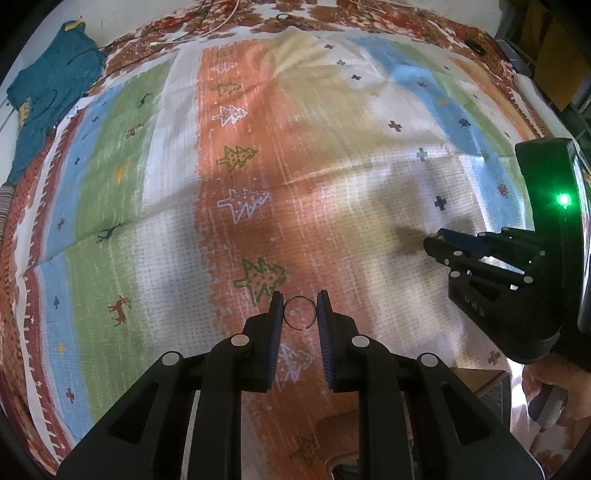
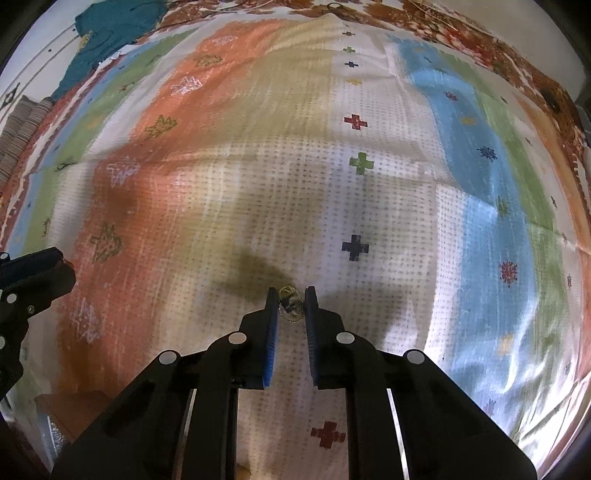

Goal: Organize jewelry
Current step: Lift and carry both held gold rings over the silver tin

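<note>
My left gripper is shut on a thin open metal ring, held by its two sides between the blue pads above the orange stripe of the patterned cloth. My right gripper is shut on a small tangled gold piece of jewelry, held above the white dotted part of the cloth. The right gripper also shows in the left wrist view at the right, and part of the left gripper shows in the right wrist view at the left edge.
A teal garment lies at the far left of the cloth. White cords run along the far edge. A brown box corner shows at the lower right, and a brown shape shows at the lower left of the right wrist view.
</note>
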A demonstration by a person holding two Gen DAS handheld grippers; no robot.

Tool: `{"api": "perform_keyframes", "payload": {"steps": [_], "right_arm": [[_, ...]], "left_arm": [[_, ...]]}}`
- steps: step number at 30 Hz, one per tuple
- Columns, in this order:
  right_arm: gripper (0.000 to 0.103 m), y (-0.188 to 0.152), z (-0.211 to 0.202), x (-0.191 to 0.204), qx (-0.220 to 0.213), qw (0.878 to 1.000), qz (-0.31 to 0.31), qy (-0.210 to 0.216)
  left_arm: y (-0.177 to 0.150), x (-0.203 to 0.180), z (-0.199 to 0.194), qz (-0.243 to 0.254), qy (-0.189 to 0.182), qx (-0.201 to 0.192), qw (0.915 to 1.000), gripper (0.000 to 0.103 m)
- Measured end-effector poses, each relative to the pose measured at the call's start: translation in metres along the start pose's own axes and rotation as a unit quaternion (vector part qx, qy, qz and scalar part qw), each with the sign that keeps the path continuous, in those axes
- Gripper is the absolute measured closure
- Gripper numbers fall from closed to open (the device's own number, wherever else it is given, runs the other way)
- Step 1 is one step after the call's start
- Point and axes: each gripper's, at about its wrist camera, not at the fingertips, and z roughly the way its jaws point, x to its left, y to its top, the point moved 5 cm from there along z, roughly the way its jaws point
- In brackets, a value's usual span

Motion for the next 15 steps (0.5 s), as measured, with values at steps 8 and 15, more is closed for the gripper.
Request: {"api": "perform_keyframes", "payload": {"steps": [8,15], "right_arm": [[0.088,-0.007,-0.031,0.011,-0.025,1.000,-0.004,0.006],[0.088,-0.014,-0.062,0.015,-0.049,0.999,-0.009,0.007]], "left_arm": [[-0.006,-0.008,-0.024,0.007,-0.009,-0.020,0.9997,0.085],[-0.011,-0.014,-0.044,0.009,-0.017,-0.038,0.9991,0.085]]}}
